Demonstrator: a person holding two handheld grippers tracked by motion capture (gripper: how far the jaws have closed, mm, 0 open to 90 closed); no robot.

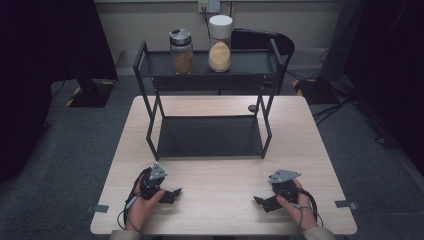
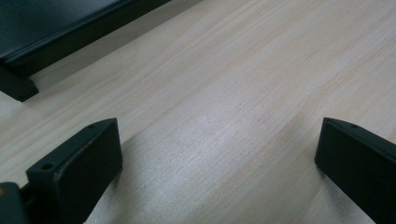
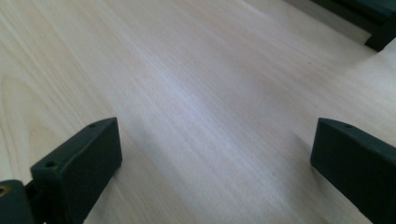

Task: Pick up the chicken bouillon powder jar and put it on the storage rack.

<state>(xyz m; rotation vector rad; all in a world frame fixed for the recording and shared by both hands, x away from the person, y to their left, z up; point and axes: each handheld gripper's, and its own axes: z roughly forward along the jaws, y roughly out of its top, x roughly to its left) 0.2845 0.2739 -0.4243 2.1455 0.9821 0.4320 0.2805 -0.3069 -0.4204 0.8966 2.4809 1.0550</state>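
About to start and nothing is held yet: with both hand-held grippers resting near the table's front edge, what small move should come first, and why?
Probably lift the right hand-held gripper forward toward the white-lidded jar on the rack's top shelf. Both jars stand there untouched; the left hand-held gripper and the right are open, empty, low on the table, with the rack between them and the jars.

On the bench (image 1: 220,165) a two-level rack (image 1: 210,135) stands at the far middle, with two jars (image 1: 181,51) side by side on its upper shelf
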